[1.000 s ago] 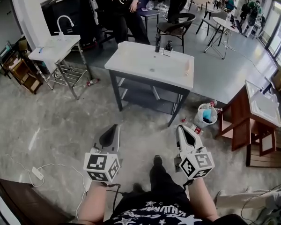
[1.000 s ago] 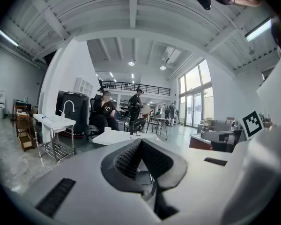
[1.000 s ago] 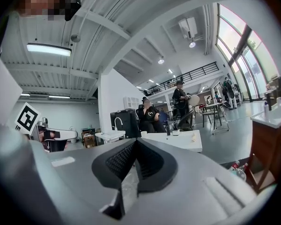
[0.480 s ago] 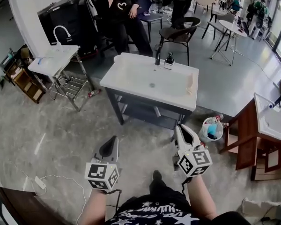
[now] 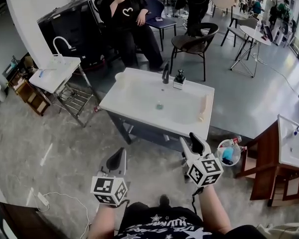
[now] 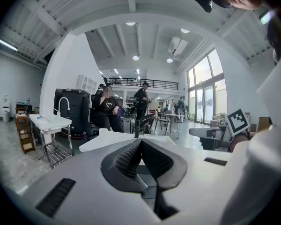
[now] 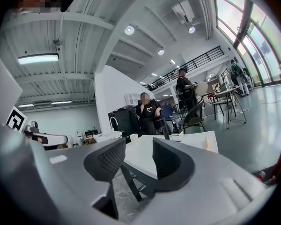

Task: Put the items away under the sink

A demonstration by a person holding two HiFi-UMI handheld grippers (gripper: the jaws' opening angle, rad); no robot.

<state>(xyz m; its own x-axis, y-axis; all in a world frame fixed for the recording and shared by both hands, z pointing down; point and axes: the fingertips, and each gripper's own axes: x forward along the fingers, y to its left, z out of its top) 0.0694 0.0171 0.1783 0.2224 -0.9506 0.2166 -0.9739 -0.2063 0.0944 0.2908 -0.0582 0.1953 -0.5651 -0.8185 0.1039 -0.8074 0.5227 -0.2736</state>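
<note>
Finding the items resting on top of the white sink (image 5: 139,91), at twelve o'clock from both grippers in the head view: a white cup (image 5: 120,76) at the sink's ten o'clock corner, a soap dispenser (image 5: 179,78) just beside the dark faucet (image 5: 165,72) at the far rim, and a pale block (image 5: 204,108) leaning at the three o'clock rim. Making out only a strip of the dark frame (image 5: 149,133) under the sink, with the sink's top covering most of it from above.

Holding the left gripper (image 5: 118,157) at seven o'clock from the sink, well apart from it, jaws clenched tip to tip on nothing. Holding the right gripper (image 5: 191,144) at five o'clock, just before the sink's near right corner, jaws released after having just been opening, with only the sink's edge showing through the gap.

Noting a white bucket (image 5: 228,153) of bottles on the floor at four o'clock from the sink, near the right gripper. Passing a smaller white sink stand (image 5: 52,73) at nine o'clock and a wooden stand (image 5: 269,168) at three o'clock. Seeing a seated person (image 5: 124,19) and a dark chair (image 5: 192,39) beyond the sink at twelve o'clock.
</note>
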